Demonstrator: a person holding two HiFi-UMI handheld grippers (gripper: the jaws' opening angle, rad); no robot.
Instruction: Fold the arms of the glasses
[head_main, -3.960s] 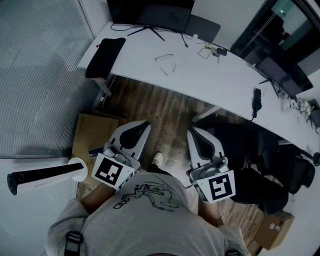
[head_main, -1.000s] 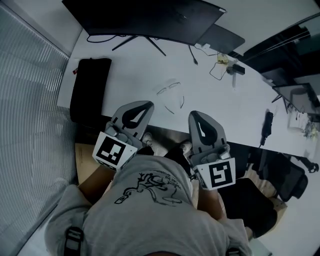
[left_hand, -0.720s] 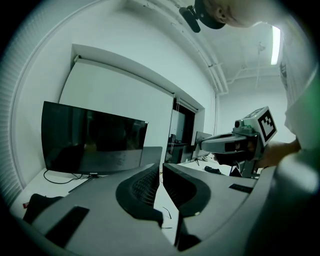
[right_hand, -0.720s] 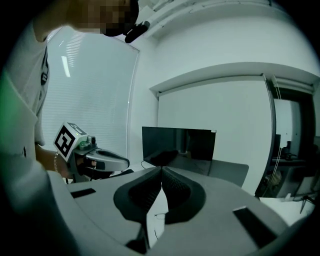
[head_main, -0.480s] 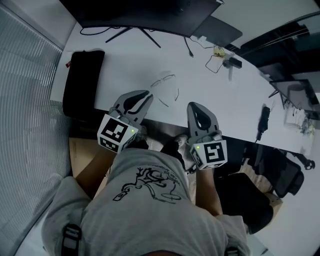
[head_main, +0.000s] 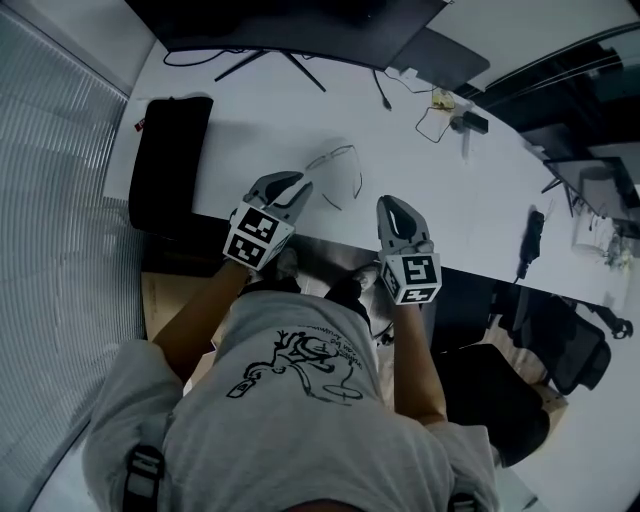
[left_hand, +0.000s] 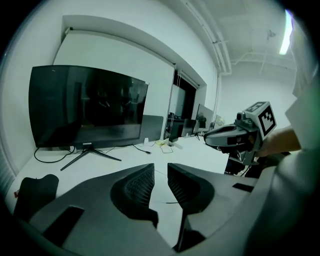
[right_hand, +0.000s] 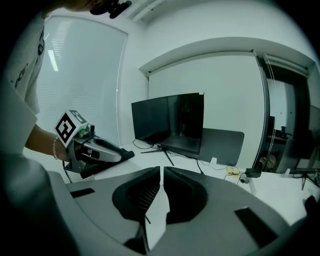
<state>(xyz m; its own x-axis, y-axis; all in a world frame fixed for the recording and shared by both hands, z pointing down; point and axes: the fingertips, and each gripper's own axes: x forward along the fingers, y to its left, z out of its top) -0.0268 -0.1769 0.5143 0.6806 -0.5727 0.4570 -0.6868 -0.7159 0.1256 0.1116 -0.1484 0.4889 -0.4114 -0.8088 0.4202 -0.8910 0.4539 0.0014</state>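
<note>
Thin-framed glasses (head_main: 335, 170) lie on the white desk (head_main: 260, 110) with their arms spread toward me. My left gripper (head_main: 298, 184) hovers just left of them at the desk's near edge. Its jaws have just been opening and stand apart with nothing gripped; in the left gripper view (left_hand: 160, 167) only a thin dark line on the desk shows through the gap. My right gripper (head_main: 392, 203) sits to the right of the glasses. Its jaws have just begun to part, and only a hairline slit shows between the tips (right_hand: 161, 169), with nothing in it.
A black pouch (head_main: 165, 160) lies at the desk's left end. A dark monitor (head_main: 300, 20) on a stand fills the back, with a grey pad (head_main: 440, 55) and cables (head_main: 440, 115) beside it. A black handset (head_main: 530, 240) lies far right. The desk's front edge runs under both grippers.
Both grippers have sunk toward the desk's front edge and closed in on the glasses. The left gripper now reaches over the desk beside the frame.
</note>
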